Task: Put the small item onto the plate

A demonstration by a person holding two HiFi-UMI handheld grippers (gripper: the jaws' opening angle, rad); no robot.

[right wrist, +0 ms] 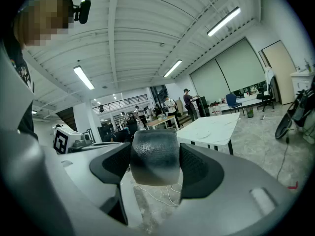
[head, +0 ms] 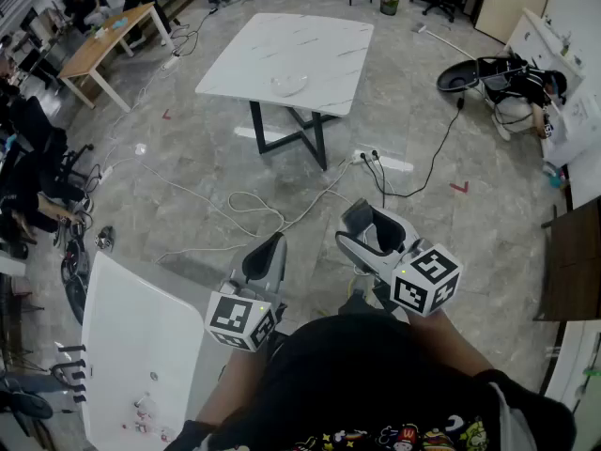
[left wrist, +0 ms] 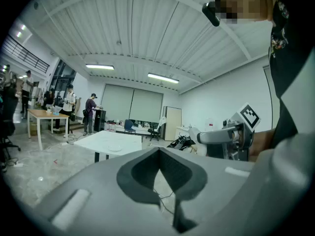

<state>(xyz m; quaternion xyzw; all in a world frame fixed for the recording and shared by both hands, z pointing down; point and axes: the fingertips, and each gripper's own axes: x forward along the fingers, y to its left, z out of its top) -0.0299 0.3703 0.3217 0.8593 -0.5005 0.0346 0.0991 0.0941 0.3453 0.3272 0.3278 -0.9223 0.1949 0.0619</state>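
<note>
**Head view.** Right hand-held gripper (head: pixel 368 228), at 4 o'clock of frame centre, aimed toward 11 o'clock over the floor (head: pixel 451 139). Left hand-held gripper (head: pixel 268 252) just beside it at 9 o'clock. Plate (head: pixel 289 85) far ahead at 12 o'clock, near the middle of the white tabletop (head: pixel 324 40), well apart from both grippers.

**Left gripper view.** Pads met at the tips, nothing between them. Plate (left wrist: pixel 115 148) at 10 o'clock of the jaws.

**Right gripper view.** Small item (right wrist: pixel 154 157): dark, pebbled, rounded block, clamped between both pads and held in the air, not yet on the plate (right wrist: pixel 202 133) at 2 o'clock.

- **Orientation:** squat, about as tall as wide from here. No sure long axis, with the depth along the jaws hidden. Rounded top toward 12 o'clock, standing slightly proud of the pads.
- **Handling, as judged:** keep the squeeze steady and the jaws near level on the way to the tabletop. Centre over the plate and lower until the underside rests. Release only then, as the rounded edges probably invite a roll if dropped.
</note>
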